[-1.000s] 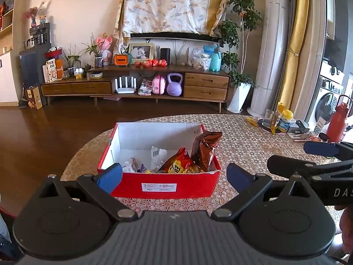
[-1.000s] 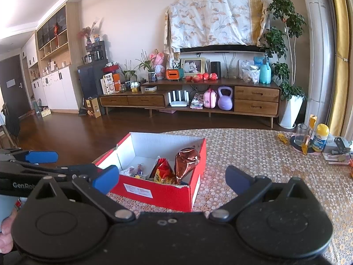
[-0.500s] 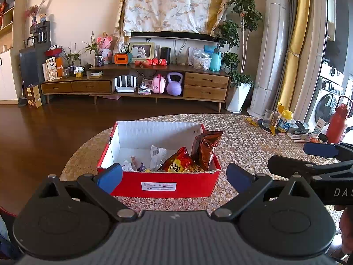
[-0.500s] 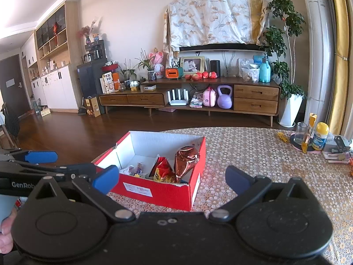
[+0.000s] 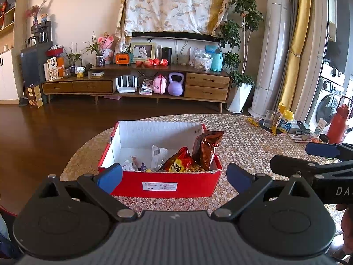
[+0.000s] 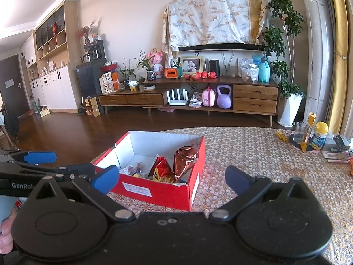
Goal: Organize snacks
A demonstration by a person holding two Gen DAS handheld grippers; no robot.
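Sunlit living room fills the upper half of both views, with a long wooden TV cabinet (image 5: 136, 84) against the far wall; below it a counter (image 5: 242, 139) under a pebble-patterned cloth carries the red box (image 5: 160, 184) at centre frame. Inside, toward its right end, lean a brown foil snack bag (image 5: 206, 149) and a red-and-yellow snack bag (image 5: 178, 162), with small white packets (image 5: 157, 154) beside them — all light, crinkly and slippery, probably puffed with air and easy to crush, so I judge a pinch on a crimped top seam the safest hold. The left tongs (image 5: 174, 174) are spread wide and empty, level and pointing straight at the box's near wall from low centre. The right tongs (image 6: 172, 177) are likewise spread and empty — aimed at the box's near right corner.
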